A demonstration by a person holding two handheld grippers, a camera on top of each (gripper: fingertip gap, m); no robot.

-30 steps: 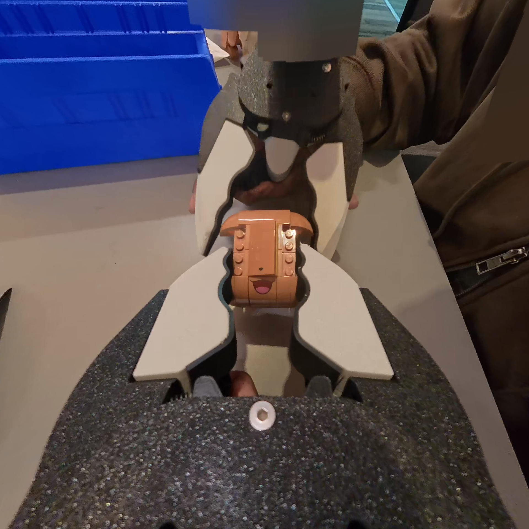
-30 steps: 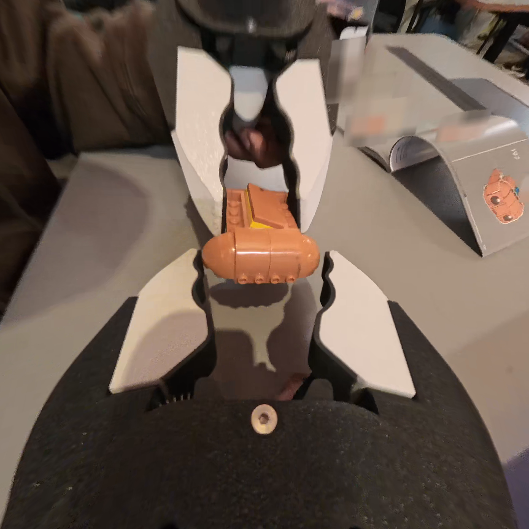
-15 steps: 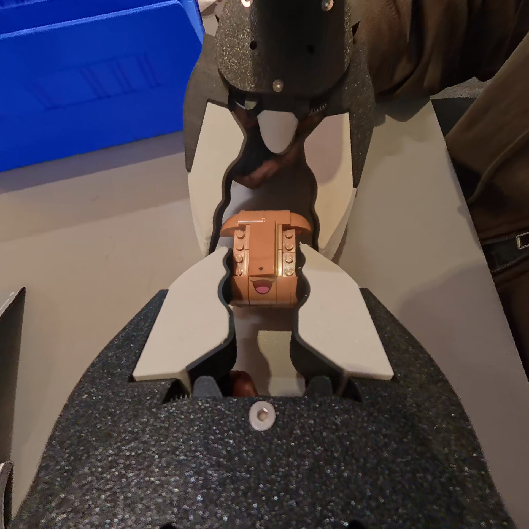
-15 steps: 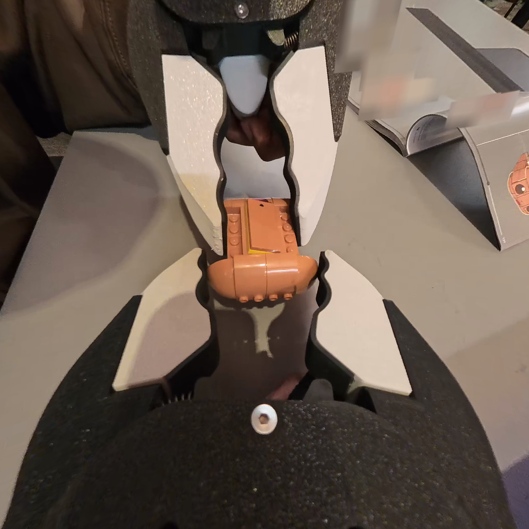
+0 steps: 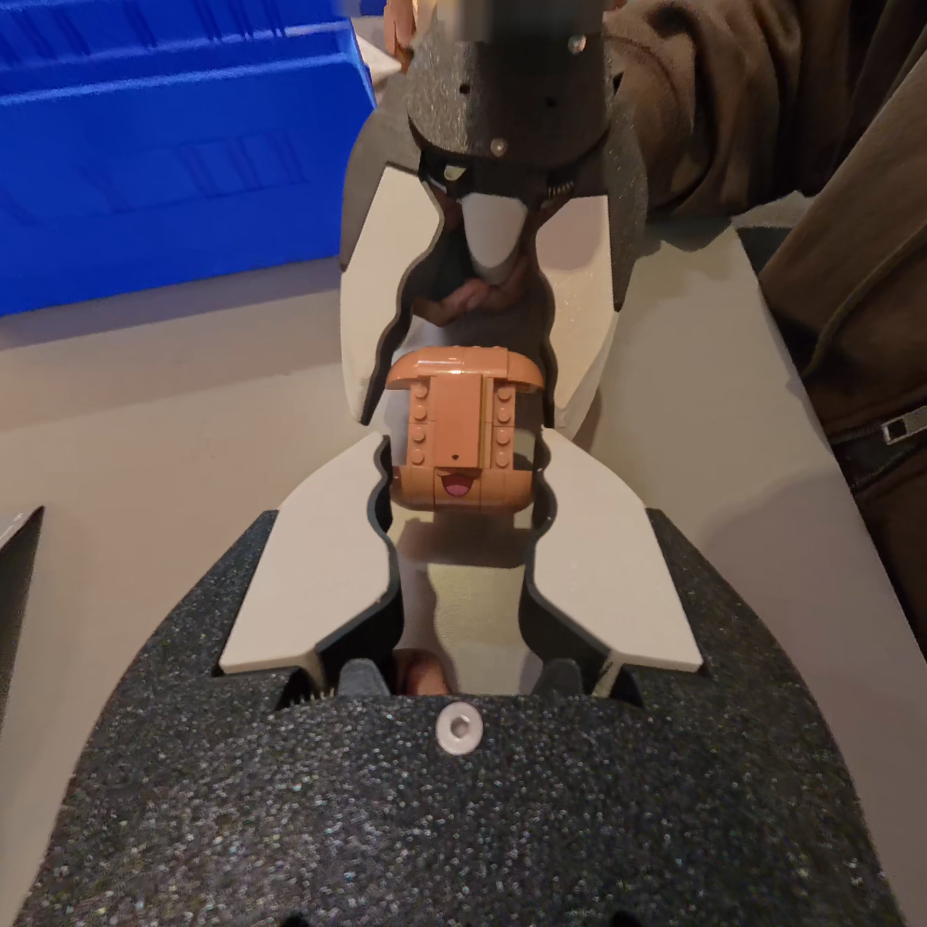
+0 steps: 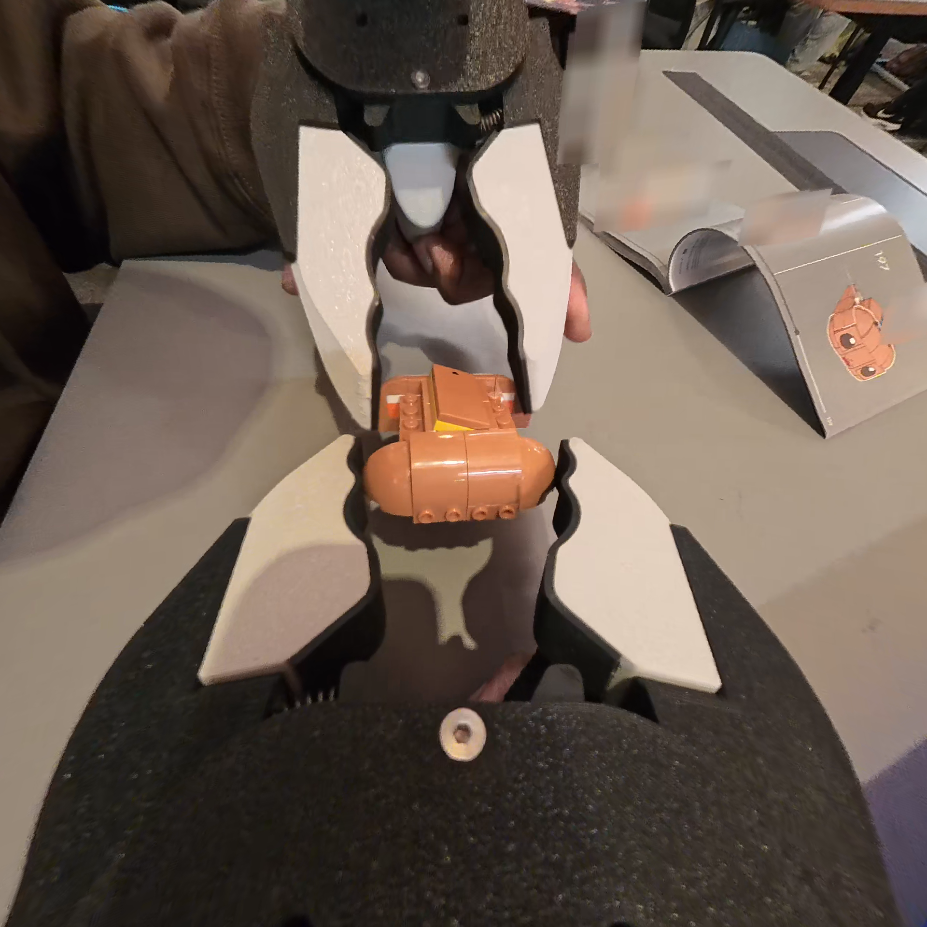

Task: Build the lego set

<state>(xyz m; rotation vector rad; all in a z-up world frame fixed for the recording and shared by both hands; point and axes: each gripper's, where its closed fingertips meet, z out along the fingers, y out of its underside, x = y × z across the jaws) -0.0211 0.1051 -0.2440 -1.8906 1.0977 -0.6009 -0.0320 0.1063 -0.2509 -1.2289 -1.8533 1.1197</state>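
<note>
A brown lego model (image 5: 459,426) with a smiling face on one end is held in the air between my two grippers, which face each other. My left gripper (image 5: 461,444) is shut on the face end. In the right wrist view the model (image 6: 459,476) shows its rounded end with a row of studs. My right gripper (image 6: 457,446) is open, its fingertips (image 6: 346,451) flanking that rounded end closely with a thin gap on each side. The left gripper also shows opposite in the right wrist view (image 6: 446,401), and the right gripper shows opposite in the left wrist view (image 5: 459,406).
Blue plastic bins (image 5: 175,150) stand at the back left of the grey table (image 5: 150,451). An open instruction booklet (image 6: 827,311) lies to the right. A person's brown sleeve (image 5: 802,150) and jacket are along the table's right edge. The grippers are tip to tip, or close to it.
The right gripper has closed in on the model, so its fingertips now flank the rounded end. The left gripper has kept its hold, and the model has tilted a little.
</note>
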